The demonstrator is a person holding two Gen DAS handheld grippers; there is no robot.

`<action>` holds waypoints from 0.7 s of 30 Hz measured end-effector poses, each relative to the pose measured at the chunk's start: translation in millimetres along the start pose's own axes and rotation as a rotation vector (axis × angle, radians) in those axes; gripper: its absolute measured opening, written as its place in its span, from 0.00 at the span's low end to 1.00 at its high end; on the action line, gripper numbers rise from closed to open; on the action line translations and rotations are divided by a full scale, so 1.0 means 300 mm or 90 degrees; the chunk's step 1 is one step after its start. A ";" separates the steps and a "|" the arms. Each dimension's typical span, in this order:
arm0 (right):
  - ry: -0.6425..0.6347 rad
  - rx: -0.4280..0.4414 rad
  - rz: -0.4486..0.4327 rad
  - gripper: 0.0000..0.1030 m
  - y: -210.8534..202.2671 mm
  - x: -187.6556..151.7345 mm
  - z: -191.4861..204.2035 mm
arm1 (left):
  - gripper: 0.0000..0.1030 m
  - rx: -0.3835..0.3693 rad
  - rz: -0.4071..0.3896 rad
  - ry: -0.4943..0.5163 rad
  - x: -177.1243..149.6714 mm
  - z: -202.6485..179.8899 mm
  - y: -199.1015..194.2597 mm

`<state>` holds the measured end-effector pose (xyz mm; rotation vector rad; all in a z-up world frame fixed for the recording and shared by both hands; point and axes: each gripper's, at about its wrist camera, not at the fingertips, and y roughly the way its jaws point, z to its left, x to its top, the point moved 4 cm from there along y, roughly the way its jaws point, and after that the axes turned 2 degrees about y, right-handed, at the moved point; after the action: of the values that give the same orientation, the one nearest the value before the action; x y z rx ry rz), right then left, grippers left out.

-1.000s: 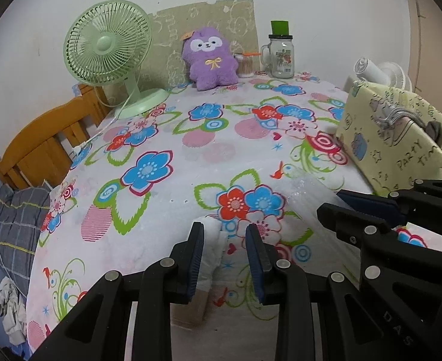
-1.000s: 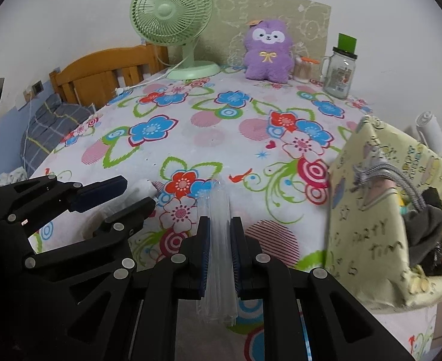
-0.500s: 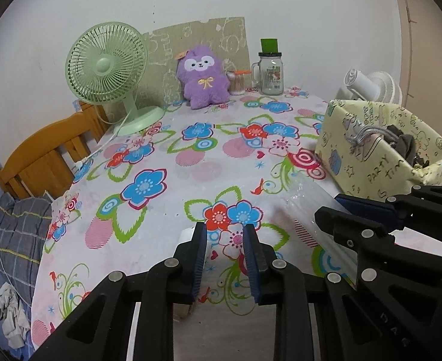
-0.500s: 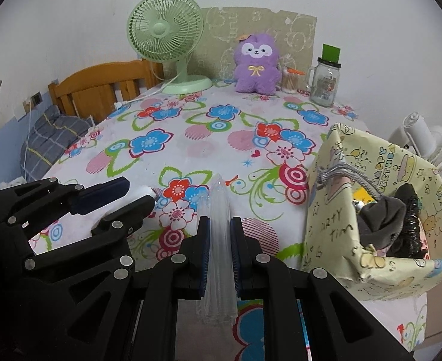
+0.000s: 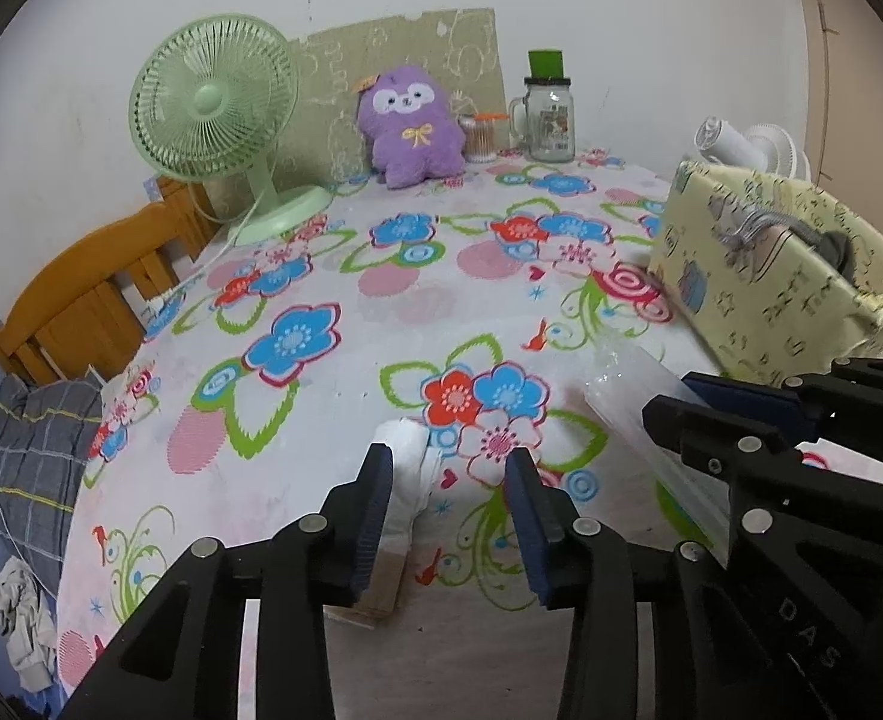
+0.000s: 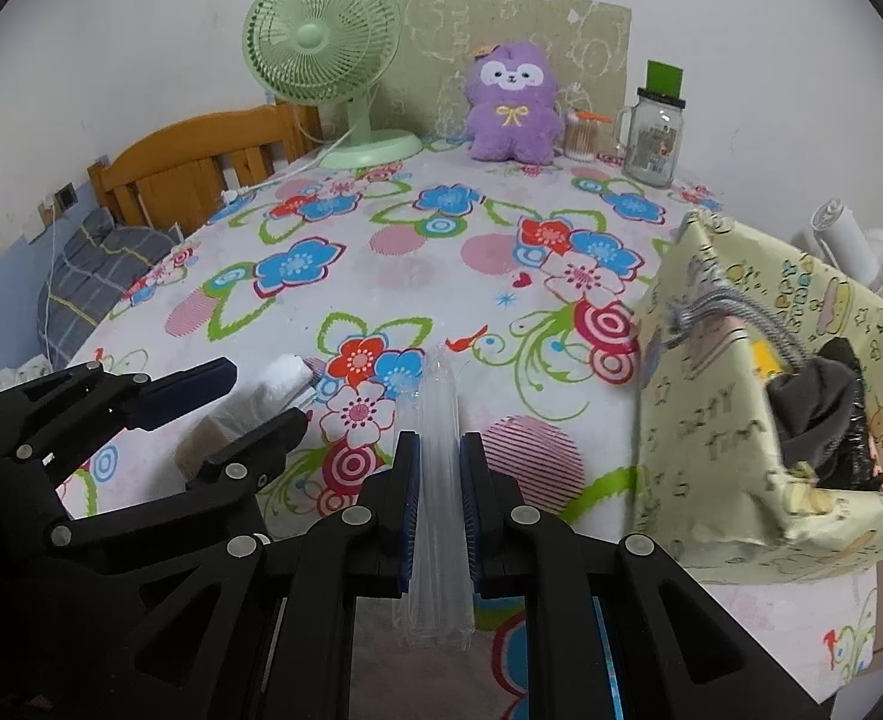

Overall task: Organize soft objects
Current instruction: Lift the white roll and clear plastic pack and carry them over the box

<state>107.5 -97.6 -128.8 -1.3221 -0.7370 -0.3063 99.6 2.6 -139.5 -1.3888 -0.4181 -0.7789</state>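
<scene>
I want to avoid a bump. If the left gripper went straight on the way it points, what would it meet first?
Probably the flowered tablecloth just ahead. The left gripper points down at it, jaws opening, with a white sock lying against the left jaw. Depth is hard to judge.

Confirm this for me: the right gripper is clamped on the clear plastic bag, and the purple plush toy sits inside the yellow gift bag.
Not quite. The right gripper is clamped on the clear plastic bag, but the purple plush toy sits on the tablecloth by the far wall, well away from the yellow gift bag, as the right wrist view shows.
</scene>
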 end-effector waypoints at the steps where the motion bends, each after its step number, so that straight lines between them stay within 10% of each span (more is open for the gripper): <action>1: -0.001 0.000 0.005 0.15 0.012 -0.001 0.006 | 0.39 0.000 0.004 -0.001 -0.005 0.004 0.009; 21: -0.021 0.000 0.044 0.15 0.107 0.008 0.060 | 0.33 0.021 0.040 -0.032 -0.047 0.097 0.123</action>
<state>122.6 -72.1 -150.6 -1.3527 -0.7180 -0.2300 121.1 33.9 -170.7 -1.3869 -0.4216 -0.6843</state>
